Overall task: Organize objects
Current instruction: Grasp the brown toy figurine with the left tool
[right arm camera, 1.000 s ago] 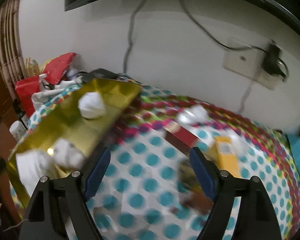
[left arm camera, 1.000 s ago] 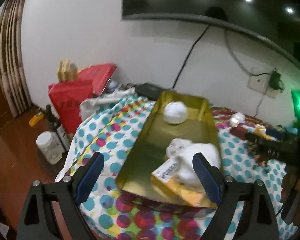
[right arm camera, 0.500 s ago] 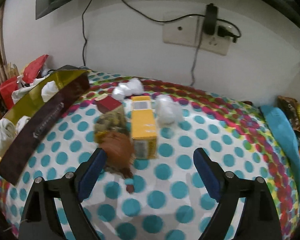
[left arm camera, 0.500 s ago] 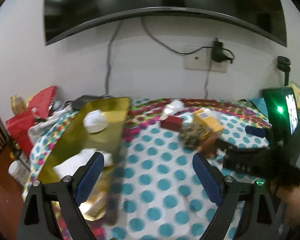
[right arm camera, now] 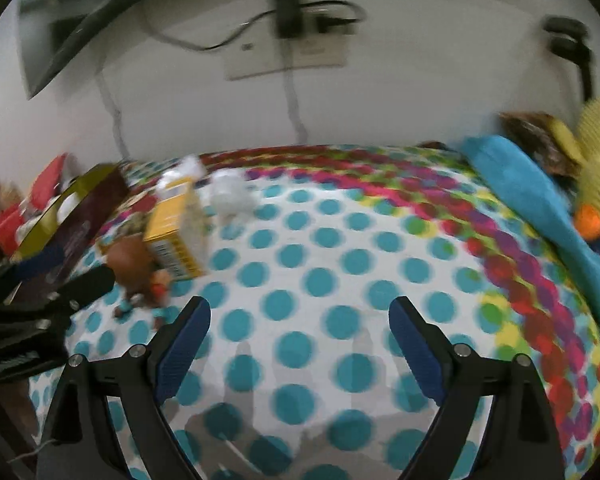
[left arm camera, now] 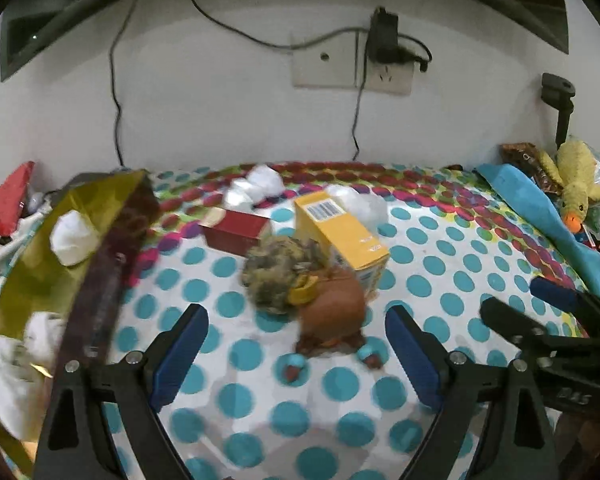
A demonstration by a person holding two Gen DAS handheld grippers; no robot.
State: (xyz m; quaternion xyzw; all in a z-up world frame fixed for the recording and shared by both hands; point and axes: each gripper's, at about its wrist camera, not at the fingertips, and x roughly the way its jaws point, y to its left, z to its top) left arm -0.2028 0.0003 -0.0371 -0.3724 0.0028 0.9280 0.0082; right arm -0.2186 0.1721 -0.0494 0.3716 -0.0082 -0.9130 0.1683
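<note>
A brown toy [left arm camera: 332, 312] with a shaggy olive ball [left arm camera: 280, 276] lies on the dotted cloth, beside a yellow box [left arm camera: 340, 236] and a red box [left arm camera: 234, 230]. White wads [left arm camera: 256, 186] lie behind them. A gold tray [left arm camera: 40, 264] at the left holds white wads. My left gripper [left arm camera: 296, 356] is open and empty, just in front of the brown toy. My right gripper [right arm camera: 298, 344] is open and empty over bare cloth, right of the yellow box [right arm camera: 176, 228] and brown toy [right arm camera: 130, 258].
A blue cloth [left arm camera: 540, 216] and a yellow plush duck [left arm camera: 576, 184] lie at the right edge. Red bags [left arm camera: 4, 204] sit past the tray. A wall socket with cables [left arm camera: 352, 60] is behind the table. The right gripper shows at the right of the left wrist view [left arm camera: 548, 320].
Both grippers have swung right, away from the gold tray. The left one now faces the brown toy and boxes; the right one has moved past them over bare cloth.
</note>
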